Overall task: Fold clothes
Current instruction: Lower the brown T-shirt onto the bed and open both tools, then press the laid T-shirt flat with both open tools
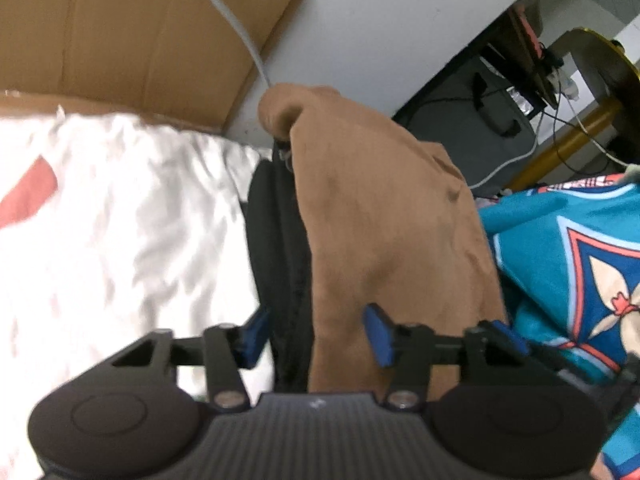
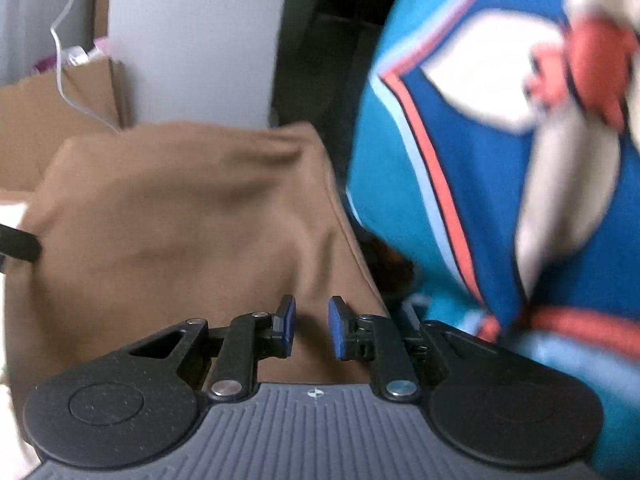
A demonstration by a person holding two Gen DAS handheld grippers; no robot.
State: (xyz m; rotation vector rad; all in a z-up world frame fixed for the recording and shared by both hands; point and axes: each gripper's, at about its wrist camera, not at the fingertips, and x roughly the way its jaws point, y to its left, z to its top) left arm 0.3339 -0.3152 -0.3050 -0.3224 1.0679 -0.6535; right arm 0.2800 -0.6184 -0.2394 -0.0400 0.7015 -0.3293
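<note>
The left gripper, black with blue pads, is standing with its jaws apart, and a soft brown cloth garment is hanging down between them. The right blue pad is lying against the brown cloth, but the left blue pad is sitting apart from it, so the jaws are not squeezing the cloth. A black cloth piece is hanging just beside the brown one, on its left, and it is also running down between the pads. Behind them a white crumpled sheet with a pink patch is lying on the left, and a flat brown cardboard sheet is leaning against a pale wall. A thin white cable is dangling in front of the cardboard. On the right a bright teal and blue patterned cloth is sitting next to the brown garment. In the right wrist view, the right gripper is holding its jaws narrow, with a small gap and nothing between the pads. The brown garment is spreading out just past its fingertips, and the patterned cloth is filling the right side, blurry and close.
</note>
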